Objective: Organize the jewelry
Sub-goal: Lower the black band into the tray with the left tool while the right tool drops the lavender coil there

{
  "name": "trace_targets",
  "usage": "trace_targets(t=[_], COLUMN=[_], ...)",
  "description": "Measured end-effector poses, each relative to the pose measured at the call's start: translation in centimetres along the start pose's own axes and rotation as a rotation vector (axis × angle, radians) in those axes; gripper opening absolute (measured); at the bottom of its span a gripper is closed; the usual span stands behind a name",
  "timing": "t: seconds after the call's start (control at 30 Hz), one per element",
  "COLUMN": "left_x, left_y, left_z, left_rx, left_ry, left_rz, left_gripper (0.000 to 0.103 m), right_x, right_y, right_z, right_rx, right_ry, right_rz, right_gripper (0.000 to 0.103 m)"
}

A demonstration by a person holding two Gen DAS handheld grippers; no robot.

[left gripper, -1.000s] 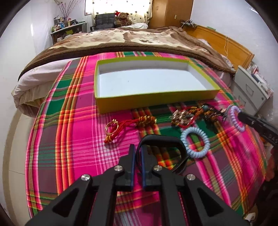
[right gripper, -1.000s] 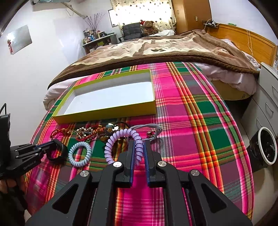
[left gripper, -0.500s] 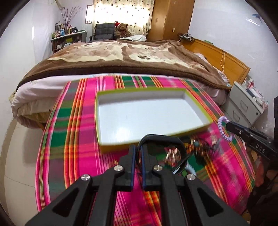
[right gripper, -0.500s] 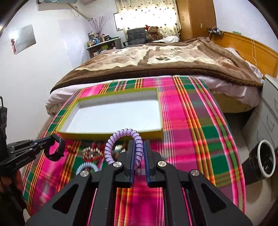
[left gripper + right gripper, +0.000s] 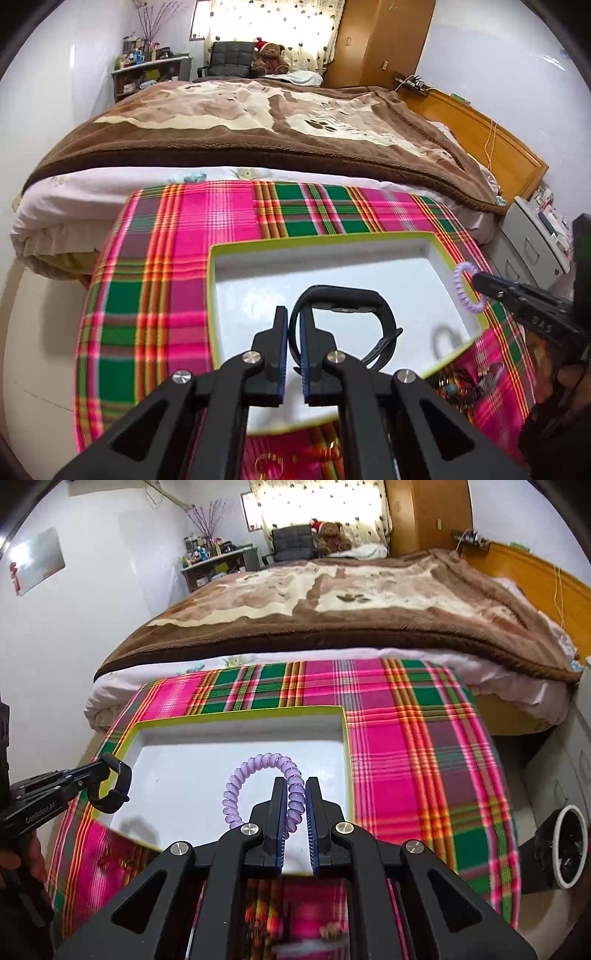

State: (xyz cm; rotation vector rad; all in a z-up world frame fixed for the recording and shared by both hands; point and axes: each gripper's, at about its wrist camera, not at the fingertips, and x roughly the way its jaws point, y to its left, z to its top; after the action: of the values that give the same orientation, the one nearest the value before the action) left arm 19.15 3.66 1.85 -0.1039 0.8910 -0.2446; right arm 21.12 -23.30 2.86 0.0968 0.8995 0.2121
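A shallow box (image 5: 314, 239) with a yellow-green rim and white floor lies on the plaid cloth; it also shows in the right wrist view (image 5: 236, 713). My left gripper (image 5: 294, 325) is shut on a black wristband (image 5: 354, 299) and holds it over the box. My right gripper (image 5: 294, 797) is shut on a purple spiral hair tie (image 5: 258, 762), also held over the box. Each gripper shows in the other's view: the right one with the purple tie (image 5: 466, 286) at the box's right rim, the left one with the black band (image 5: 114, 786) at its left rim.
Loose jewelry (image 5: 465, 380) lies on the plaid cloth (image 5: 177, 258) in front of the box. A bed with a brown blanket (image 5: 258, 122) is behind. A white drawer unit (image 5: 532, 240) and a bin (image 5: 570, 845) stand at the right.
Both grippers have lifted and moved forward with their items, from over the jewelry on the cloth to over the box.
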Motion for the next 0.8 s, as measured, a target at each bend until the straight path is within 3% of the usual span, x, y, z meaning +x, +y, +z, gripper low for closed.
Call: trace_targets(t=[0.4,0.8], left_x=[5.4,7.2], left_y=[0.9,0.9], left_z=[1.4,1.4], left_rx=[-0.014,-0.008], left_ry=[0.077,0.101], left_rz=[0.013,0.028], left_gripper=[0.006,0.007], right_x=[6.6,8.3], right_y=[-0.1,0.9], right_z=[2.1,1.9], right_rx=[-0.028,-0.098], right_ry=[0.089,0.111], right_rz=[-0.039,-0.084], right_gripper=[0.010,0.010])
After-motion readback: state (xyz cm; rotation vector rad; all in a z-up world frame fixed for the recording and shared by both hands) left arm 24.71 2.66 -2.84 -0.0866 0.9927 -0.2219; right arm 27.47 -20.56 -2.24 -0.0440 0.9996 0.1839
